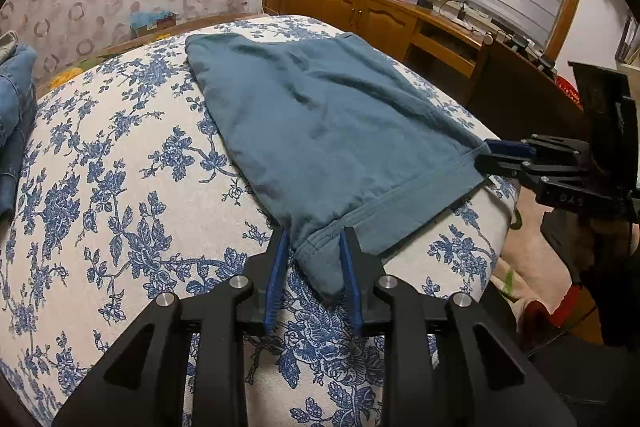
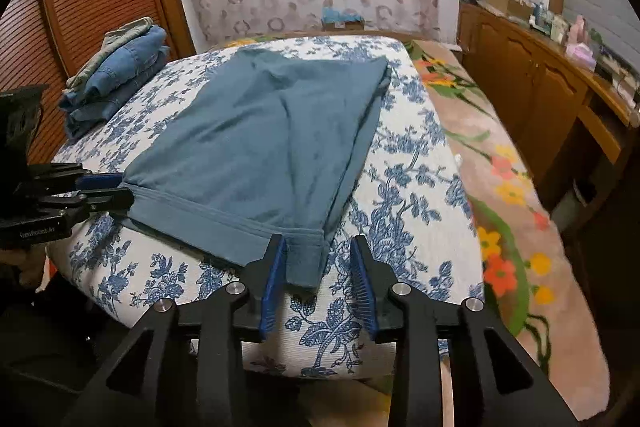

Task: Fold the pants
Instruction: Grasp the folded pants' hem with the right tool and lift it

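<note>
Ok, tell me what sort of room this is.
Most likely a bedroom in a home. The teal pants lie on a bed with a blue floral cover, folded jeans are stacked at its far corner, and a cluttered wooden sideboard runs along the wall under a shuttered window.

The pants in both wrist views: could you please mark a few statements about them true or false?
1. The pants lie flat on a floral cover. True.
2. Folded jeans sit on top of the pants. False: they lie apart, off to one side.
3. A hem corner lies between the jaws of the right gripper. True.
4. The left gripper is far from the pants. False: the other hem corner lies between its jaws.
</note>
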### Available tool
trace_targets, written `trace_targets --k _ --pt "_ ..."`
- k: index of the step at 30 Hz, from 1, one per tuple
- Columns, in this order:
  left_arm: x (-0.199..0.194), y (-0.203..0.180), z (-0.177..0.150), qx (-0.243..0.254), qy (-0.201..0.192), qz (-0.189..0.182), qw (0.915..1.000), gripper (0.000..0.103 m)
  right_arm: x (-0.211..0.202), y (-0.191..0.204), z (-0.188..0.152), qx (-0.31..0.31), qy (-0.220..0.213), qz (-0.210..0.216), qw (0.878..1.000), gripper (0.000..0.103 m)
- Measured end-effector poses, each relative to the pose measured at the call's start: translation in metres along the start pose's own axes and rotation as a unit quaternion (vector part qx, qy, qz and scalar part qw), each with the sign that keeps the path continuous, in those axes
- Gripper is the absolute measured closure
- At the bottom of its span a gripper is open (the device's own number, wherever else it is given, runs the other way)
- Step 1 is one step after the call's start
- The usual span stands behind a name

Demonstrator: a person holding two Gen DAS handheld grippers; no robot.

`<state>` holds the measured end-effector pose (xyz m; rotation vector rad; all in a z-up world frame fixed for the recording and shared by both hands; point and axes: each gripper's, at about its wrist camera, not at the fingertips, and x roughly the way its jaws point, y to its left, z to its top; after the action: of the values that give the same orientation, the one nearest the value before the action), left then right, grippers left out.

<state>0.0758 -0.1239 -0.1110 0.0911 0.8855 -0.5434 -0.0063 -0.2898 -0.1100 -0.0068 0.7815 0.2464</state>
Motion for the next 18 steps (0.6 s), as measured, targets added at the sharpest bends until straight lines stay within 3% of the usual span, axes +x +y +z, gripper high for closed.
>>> trace_targets --k 6,16,18 --pt "0.001 0.0037 -0.0004 -0.006 -0.002 0.004 1.0 0.064 0.0025 -0.0036 0.0019 0.017 -0.002 0.013 1.0 0.068" --pt "0.0019 0.0041 -0.0006 -0.003 -0.009 0.002 0.9999 0.058 0.0085 0.0039 0.0006 0.004 -0.008 0.029 1.0 0.07" --pt "0.003 0.0015 -0.0006 0.003 -0.009 0.0 1.0 0.051 0.0085 0.0035 -0.0003 0.003 -0.008 0.034 0.999 0.072"
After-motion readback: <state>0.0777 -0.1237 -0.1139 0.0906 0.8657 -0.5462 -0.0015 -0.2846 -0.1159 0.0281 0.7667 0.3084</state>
